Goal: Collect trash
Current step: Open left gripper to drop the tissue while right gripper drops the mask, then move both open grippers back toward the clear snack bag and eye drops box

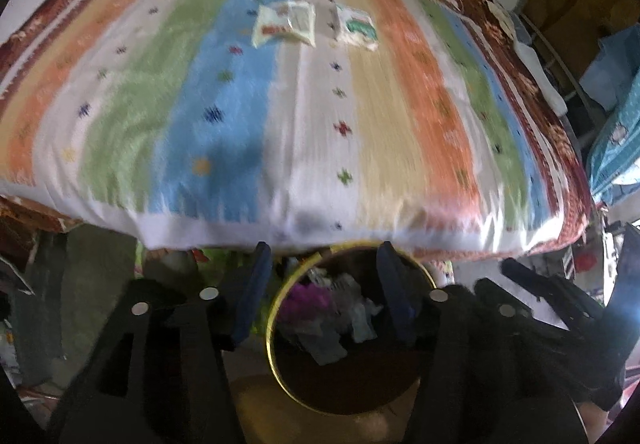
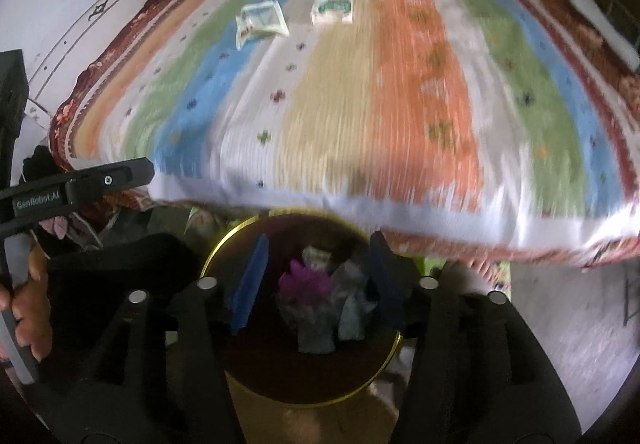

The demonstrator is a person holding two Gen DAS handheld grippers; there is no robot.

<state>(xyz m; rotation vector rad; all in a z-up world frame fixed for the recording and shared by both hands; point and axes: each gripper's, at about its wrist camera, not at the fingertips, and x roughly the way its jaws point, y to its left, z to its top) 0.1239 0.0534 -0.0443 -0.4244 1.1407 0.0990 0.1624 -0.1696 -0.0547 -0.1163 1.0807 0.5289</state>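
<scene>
Left wrist view: left gripper (image 1: 320,272) hangs over the round gold-rimmed waste bin (image 1: 276,328), jaws apart and empty; next, judged, reach to the two pale crumpled snack wrappers (image 1: 286,23) lying mid-bed toward the far edge of the striped multicoloured bedspread (image 1: 280,131), well apart from the fingertips.

Right wrist view: right gripper (image 2: 320,264) likewise open, empty, above the bin (image 2: 394,348); wrappers (image 2: 332,7) near the far edge; approach low, pinch one at a time.

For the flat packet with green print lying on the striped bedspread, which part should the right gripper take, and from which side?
Probably the near edge of the flat packet with green print, approached from above along the striped bedspread. It lies flat on the soft cloth, so the open right gripper likely has to pinch a slightly raised edge or corner. Motion blur hides which edge lifts most.
</scene>
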